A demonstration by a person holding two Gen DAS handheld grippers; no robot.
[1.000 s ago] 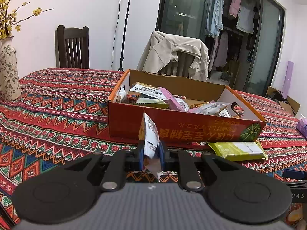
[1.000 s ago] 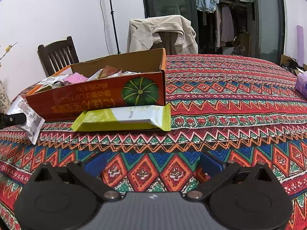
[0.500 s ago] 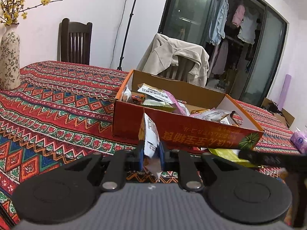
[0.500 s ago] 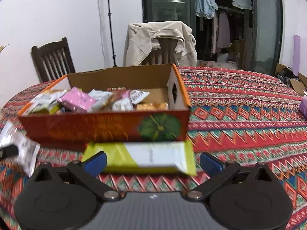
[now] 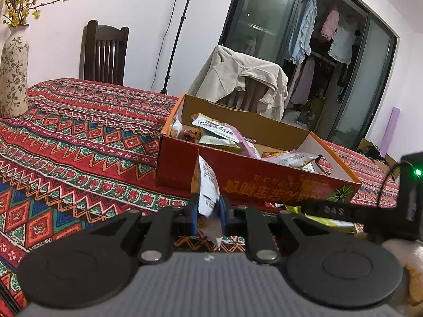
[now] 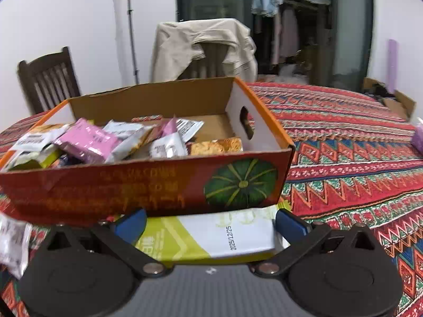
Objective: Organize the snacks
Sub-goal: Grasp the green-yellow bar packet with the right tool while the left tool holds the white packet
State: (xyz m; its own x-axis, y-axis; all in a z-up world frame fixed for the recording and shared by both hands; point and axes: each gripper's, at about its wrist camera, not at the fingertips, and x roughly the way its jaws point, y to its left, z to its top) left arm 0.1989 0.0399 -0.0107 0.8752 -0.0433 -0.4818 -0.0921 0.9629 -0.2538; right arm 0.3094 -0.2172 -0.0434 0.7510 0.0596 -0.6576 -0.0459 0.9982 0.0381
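Left wrist view: a vase (image 5: 12,71) stands at the far left on the patterned cloth (image 5: 79,142). The left gripper (image 5: 208,212) has its fingers pressed together on a white packet (image 5: 207,191), held upright just in front of the box (image 5: 253,179). The box holds mixed snacks (image 5: 224,137). At right, the right gripper's body reaches in over a yellow-green pack (image 5: 325,220).

Right wrist view: the white packet (image 6: 13,240) shows at the left edge. The box (image 6: 148,187), with a green pumpkin print, is part full, its snacks (image 6: 105,140) piled at its left. The right gripper (image 6: 210,224) has its fingers spread wide, one at each side of the yellow-green pack (image 6: 203,235), which lies flat against the box's near wall. Whether the fingers touch it cannot be told.
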